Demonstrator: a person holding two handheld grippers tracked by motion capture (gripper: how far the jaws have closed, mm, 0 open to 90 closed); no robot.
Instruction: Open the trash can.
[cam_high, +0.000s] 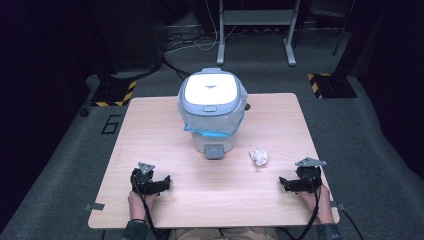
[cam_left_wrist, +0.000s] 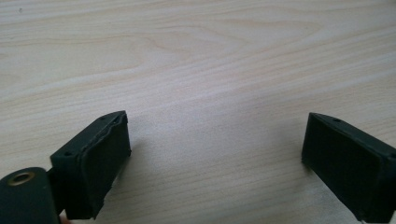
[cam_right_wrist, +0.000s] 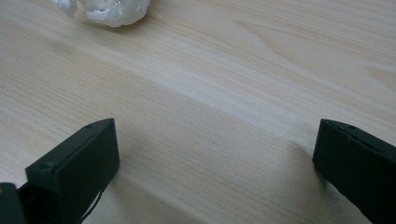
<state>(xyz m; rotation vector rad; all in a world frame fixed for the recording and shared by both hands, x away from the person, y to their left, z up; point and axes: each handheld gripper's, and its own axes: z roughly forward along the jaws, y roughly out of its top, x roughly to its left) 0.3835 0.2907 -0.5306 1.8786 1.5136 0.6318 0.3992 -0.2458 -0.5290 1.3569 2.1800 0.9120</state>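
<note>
A small white pedal bin (cam_high: 212, 110) with a closed lid and a clear plastic liner stands at the middle back of the wooden table (cam_high: 150, 130). A crumpled white paper ball (cam_high: 258, 156) (cam_right_wrist: 116, 11) lies on the table to the bin's front right. My left gripper (cam_high: 165, 182) (cam_left_wrist: 215, 149) rests near the front left of the table, jaws wide apart with only bare wood between them. My right gripper (cam_high: 283, 183) (cam_right_wrist: 217, 163) rests near the front right edge, open and empty, with the paper ball a short way ahead of it to the left.
The bin's grey pedal (cam_high: 214, 151) sticks out toward me at its base. Beyond the table are grey carpet, cables, a metal stand (cam_high: 255, 30) and yellow-black striped floor plates (cam_high: 327, 85).
</note>
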